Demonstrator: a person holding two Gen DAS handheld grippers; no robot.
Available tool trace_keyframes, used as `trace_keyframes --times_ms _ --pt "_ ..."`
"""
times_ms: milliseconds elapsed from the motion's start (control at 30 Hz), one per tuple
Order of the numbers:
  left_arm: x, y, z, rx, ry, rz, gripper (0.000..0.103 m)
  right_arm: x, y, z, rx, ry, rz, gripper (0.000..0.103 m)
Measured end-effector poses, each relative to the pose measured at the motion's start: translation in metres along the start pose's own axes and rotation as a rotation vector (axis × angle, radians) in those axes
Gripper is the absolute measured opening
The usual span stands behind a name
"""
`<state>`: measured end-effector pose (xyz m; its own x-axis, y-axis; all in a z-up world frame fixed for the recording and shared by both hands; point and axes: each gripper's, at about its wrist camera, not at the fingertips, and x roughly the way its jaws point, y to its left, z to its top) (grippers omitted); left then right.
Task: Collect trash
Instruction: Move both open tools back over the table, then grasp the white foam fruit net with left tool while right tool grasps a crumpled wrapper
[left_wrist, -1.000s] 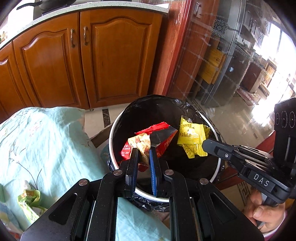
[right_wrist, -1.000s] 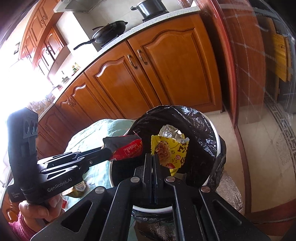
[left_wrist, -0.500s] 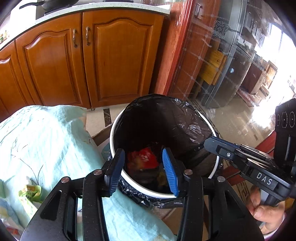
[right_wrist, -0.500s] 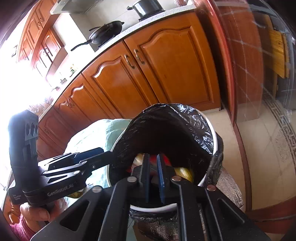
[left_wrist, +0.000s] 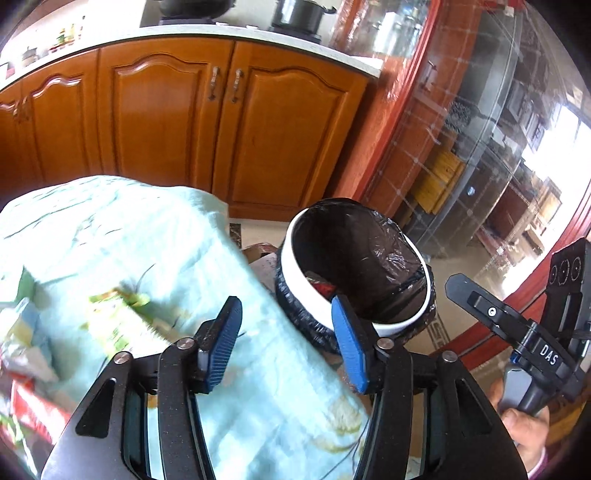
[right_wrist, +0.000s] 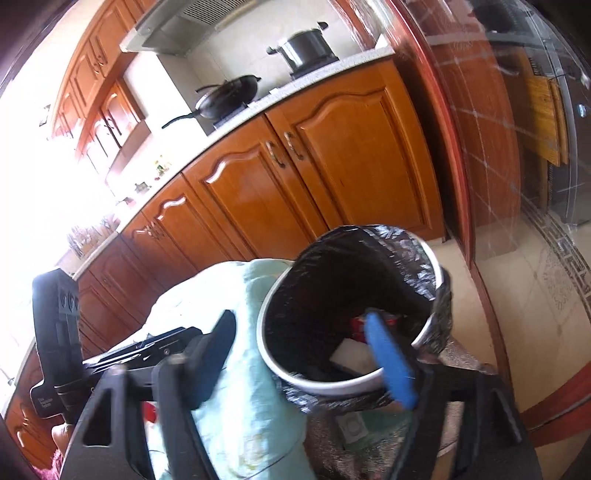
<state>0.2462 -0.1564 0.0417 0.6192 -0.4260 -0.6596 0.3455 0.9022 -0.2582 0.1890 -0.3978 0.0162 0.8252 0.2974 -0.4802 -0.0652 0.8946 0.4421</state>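
Observation:
A white bin with a black liner (left_wrist: 402, 325) stands beside the table; red and white wrappers lie inside it (right_wrist: 356, 350). My left gripper (left_wrist: 286, 339) is open and empty, over the table's edge left of the bin. My right gripper (right_wrist: 306, 354) is open and empty, near the bin's rim (right_wrist: 332, 384). Blurred wrappers remain on the light blue tablecloth: a green one (left_wrist: 118, 321), and others at the far left (left_wrist: 26, 354). The right gripper also shows in the left wrist view (left_wrist: 517, 328), and the left gripper in the right wrist view (right_wrist: 155, 347).
Wooden kitchen cabinets (left_wrist: 221, 125) stand behind the table and bin. A glass partition with a red frame (right_wrist: 461, 177) is at the right. A wok (right_wrist: 229, 96) and a pot (right_wrist: 306, 48) sit on the counter. The tiled floor (right_wrist: 524, 295) lies beyond the bin.
Both grippers opened and dropped their wrappers, red from the left, yellow from the right, into the bin. Both then pulled back and swung left towards the table.

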Motion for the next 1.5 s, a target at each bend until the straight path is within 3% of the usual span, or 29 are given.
trace_keyframes --times_ms 633,1500 --pt "-0.098 0.094 -0.065 -0.172 -0.090 0.117 0.057 0.026 0.095 -0.064 -0.090 0.136 0.153 0.086" --pt "-0.156 0.188 -0.103 -0.344 -0.155 0.229 0.057 0.059 0.185 -0.092 -0.210 0.233 0.247 0.086"
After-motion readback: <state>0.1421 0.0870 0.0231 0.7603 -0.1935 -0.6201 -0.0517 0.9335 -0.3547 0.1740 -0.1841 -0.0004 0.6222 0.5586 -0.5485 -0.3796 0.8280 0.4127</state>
